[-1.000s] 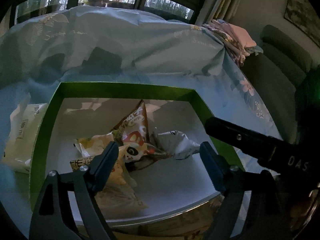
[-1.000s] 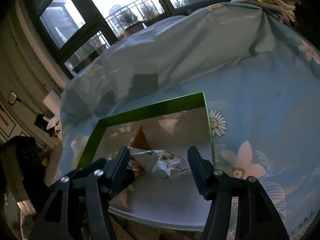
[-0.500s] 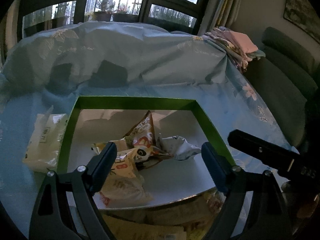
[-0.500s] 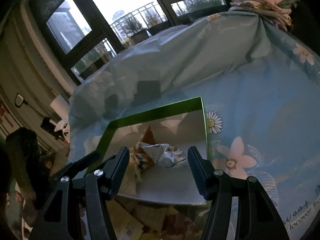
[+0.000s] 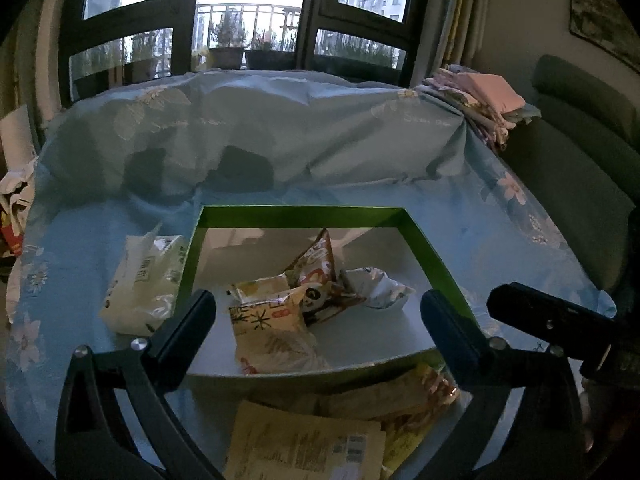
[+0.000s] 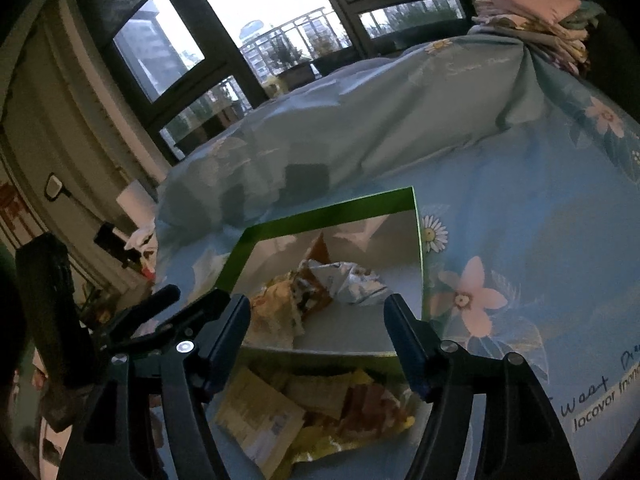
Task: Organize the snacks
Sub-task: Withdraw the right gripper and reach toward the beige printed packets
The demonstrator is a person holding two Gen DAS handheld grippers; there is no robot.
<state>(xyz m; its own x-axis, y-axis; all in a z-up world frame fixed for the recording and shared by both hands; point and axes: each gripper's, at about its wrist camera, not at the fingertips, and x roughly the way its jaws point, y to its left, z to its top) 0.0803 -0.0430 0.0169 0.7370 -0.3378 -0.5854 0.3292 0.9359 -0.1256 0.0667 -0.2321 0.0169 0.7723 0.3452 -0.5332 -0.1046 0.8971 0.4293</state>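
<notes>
Left gripper (image 5: 318,320) has just been opening its jaws and holds nothing; right gripper (image 6: 316,320) too, also empty. Several snack packets (image 5: 304,300) sit piled in the green-rimmed box (image 5: 300,213), more loose packets (image 5: 320,432) lie just in front of it. I'd grab those by a flat edge, one at a time, so they don't crumple.

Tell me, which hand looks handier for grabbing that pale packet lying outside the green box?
Probably left. The pale packet lies just beside the left tongs, outside the box wall. The right tongs sit on the box's far side; both are open and empty.
</notes>
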